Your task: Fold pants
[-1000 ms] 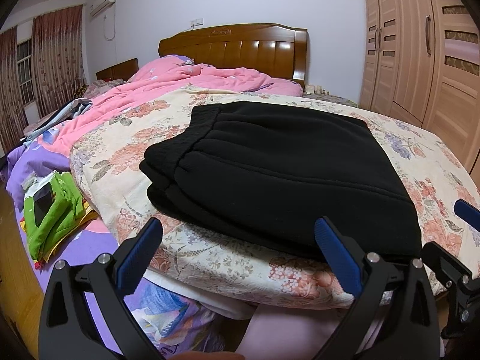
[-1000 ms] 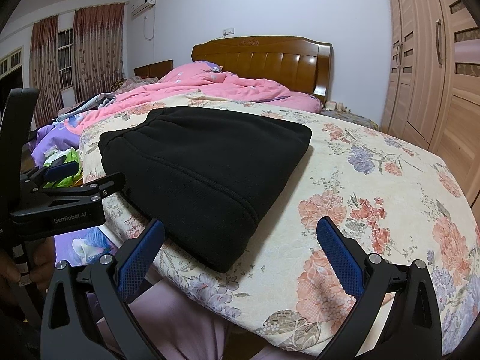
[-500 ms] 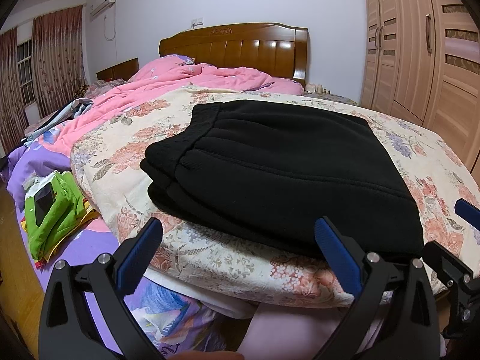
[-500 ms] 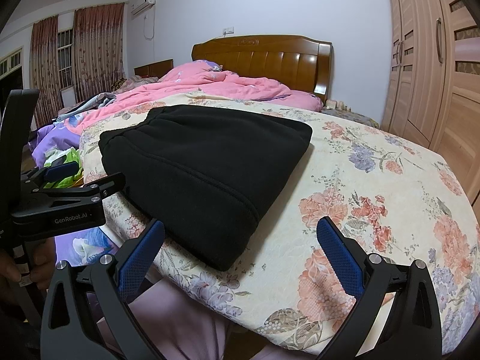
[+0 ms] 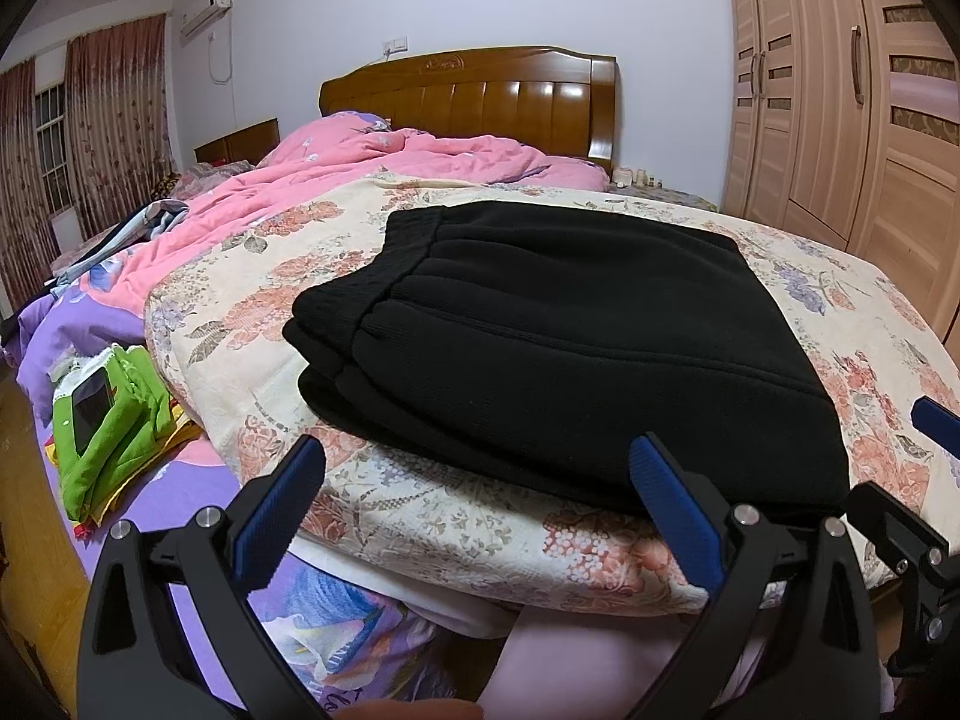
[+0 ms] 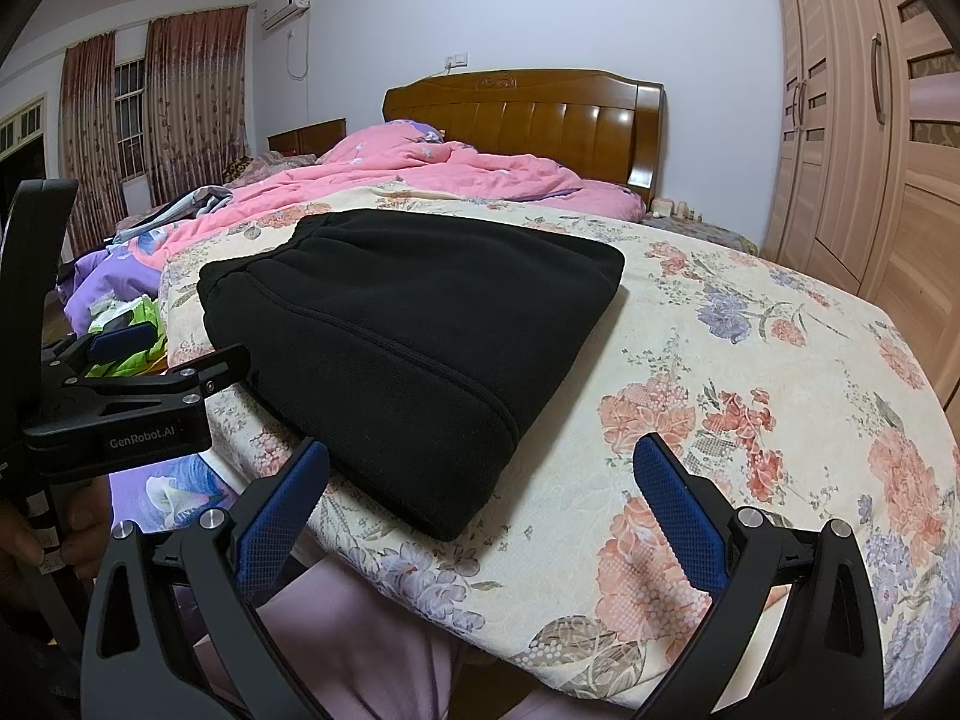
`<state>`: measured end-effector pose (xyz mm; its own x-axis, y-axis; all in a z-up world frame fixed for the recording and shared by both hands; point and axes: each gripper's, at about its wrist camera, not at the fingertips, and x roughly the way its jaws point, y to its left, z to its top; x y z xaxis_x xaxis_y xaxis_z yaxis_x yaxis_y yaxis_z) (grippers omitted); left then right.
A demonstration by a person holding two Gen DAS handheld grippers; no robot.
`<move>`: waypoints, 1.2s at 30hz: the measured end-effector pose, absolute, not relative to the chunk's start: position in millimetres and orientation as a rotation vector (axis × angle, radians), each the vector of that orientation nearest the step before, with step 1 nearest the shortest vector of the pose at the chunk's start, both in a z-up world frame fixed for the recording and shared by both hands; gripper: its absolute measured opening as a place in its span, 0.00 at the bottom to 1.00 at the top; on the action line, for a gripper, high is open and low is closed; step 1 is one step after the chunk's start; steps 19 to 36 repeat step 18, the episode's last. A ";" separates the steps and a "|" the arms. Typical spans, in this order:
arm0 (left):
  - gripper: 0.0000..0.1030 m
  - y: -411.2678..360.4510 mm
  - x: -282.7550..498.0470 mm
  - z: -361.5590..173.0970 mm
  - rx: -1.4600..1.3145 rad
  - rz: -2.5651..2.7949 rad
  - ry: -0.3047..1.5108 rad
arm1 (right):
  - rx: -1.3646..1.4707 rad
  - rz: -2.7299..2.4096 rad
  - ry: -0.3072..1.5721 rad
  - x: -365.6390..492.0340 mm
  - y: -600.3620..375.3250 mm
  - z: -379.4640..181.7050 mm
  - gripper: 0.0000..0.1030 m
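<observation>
Bedroom; work surface is a bed covered by a cream floral quilt (image 5: pixel 252 312), with pale wooden wardrobes (image 5: pixel 840 120) along the right wall.

Nearest, left wrist view: the left gripper (image 5: pixel 480 498) has its jaws spread wide, blue pads facing each other, holding nothing. It is short of the quilt's near edge and touches no fabric. A pale pink-clad leg (image 5: pixel 576 660) shows below, between the arms of the tool.

Right wrist view: the right gripper (image 6: pixel 480 498) is likewise spread wide and empty, set back from the quilt edge. The left tool's black body appears at the left of this view, held by a hand (image 6: pixel 36 546).

On the quilt, near its front edge: the black pants (image 5: pixel 570 348), folded into a compact stacked rectangle, lying flat. The elastic waistband faces left; layered edges show at the near-left corner. Neither tool touches them.

Left of the quilt: a green fabric item (image 5: pixel 108 420) on a purple sheet (image 5: pixel 180 492).

Further back: a crumpled pink duvet (image 5: pixel 372 162), then a brown wooden headboard (image 5: pixel 480 102) against the wall. Upper left: a wall air conditioner (image 5: pixel 207 0) and patterned curtains (image 5: pixel 114 120) over a window.
</observation>
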<state>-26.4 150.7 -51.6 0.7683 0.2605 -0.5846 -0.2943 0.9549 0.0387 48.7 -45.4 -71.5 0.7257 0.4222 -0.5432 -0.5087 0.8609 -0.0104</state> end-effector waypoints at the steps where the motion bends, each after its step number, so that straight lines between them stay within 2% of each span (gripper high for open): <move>1: 0.98 151.3 -27.1 -51.7 -0.056 0.301 0.625 | -0.163 0.516 0.558 48.7 -45.4 -71.5 0.95; 36: 0.98 155.4 -27.1 -49.5 -0.085 0.320 0.628 | -0.159 0.516 0.558 49.1 -46.5 -72.1 0.95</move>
